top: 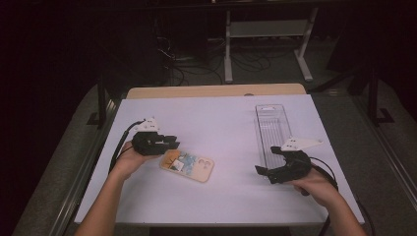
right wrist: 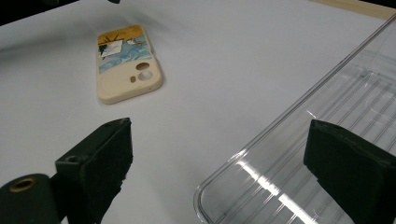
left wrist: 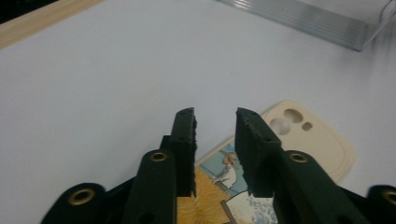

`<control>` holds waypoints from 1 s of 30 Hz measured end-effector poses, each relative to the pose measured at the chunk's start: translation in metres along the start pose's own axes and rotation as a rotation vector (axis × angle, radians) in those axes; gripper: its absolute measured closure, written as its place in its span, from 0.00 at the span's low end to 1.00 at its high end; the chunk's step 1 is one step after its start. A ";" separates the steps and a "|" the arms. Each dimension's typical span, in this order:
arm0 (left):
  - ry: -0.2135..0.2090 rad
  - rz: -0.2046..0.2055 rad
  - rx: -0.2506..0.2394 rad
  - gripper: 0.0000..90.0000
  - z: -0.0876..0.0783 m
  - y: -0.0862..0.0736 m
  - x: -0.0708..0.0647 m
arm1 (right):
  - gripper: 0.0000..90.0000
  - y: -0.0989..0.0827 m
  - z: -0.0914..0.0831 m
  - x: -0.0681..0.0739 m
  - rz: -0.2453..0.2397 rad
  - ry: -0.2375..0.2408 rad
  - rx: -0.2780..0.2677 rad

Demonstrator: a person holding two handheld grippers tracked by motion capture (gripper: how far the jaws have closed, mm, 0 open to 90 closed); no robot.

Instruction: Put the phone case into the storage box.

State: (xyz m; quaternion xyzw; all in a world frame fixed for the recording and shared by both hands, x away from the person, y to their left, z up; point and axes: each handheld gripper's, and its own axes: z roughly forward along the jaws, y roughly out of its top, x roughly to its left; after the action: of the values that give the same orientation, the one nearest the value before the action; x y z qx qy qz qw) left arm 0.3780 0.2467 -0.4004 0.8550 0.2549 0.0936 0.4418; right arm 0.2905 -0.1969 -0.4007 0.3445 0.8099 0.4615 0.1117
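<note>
One cream phone case (top: 187,165) with a picture print lies flat near the middle of the white table (top: 216,123), and one clear ribbed tray (top: 273,129) lies at the right. The left gripper (left wrist: 215,122) hangs just above the case's printed end, jaws narrowly parted and empty; the right gripper (right wrist: 219,154) is spread wide, empty, over the tray's near corner

Left gripper (top: 169,143): black body, grey 3-cornered plate on top, black cable trailing behind.
Right gripper (top: 268,162): black body, pale grey 3-cornered plate, black cable looping past the wrist.
Left jaws: 2 black bars, brass-ringed holes at the joints, rough toothed pads (left wrist: 186,140) with small screw holes.
Right jaws: 2 blocky black pads (right wrist: 105,163), 1 brass-ringed hole at the lower left.
Arms: bare forearms, no sleeves in sight.
</note>
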 end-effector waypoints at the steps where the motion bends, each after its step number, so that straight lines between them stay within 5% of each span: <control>1: 0.006 -0.009 0.012 0.84 0.003 -0.001 0.002 | 0.08 0.000 0.000 0.000 -0.001 0.000 0.000; 8: 0.038 -0.034 0.037 1.00 0.012 -0.005 0.012 | 0.08 0.000 0.000 0.000 0.001 -0.001 0.000; 18: 0.072 -0.047 0.087 1.00 0.029 -0.012 0.022 | 0.08 0.000 0.000 0.000 0.001 0.001 0.000; 27: 0.096 0.001 0.162 1.00 0.038 -0.013 0.024 | 0.08 0.000 0.000 0.000 -0.006 -0.002 -0.002; 30: 0.099 -0.021 0.167 1.00 0.040 -0.015 0.024 | 0.08 0.000 0.000 0.000 0.001 0.000 -0.001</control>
State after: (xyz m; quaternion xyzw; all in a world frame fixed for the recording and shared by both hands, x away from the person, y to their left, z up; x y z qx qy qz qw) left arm 0.4091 0.2379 -0.4379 0.8805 0.2925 0.1097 0.3566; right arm 0.2908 -0.1969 -0.4007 0.3448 0.8095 0.4619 0.1119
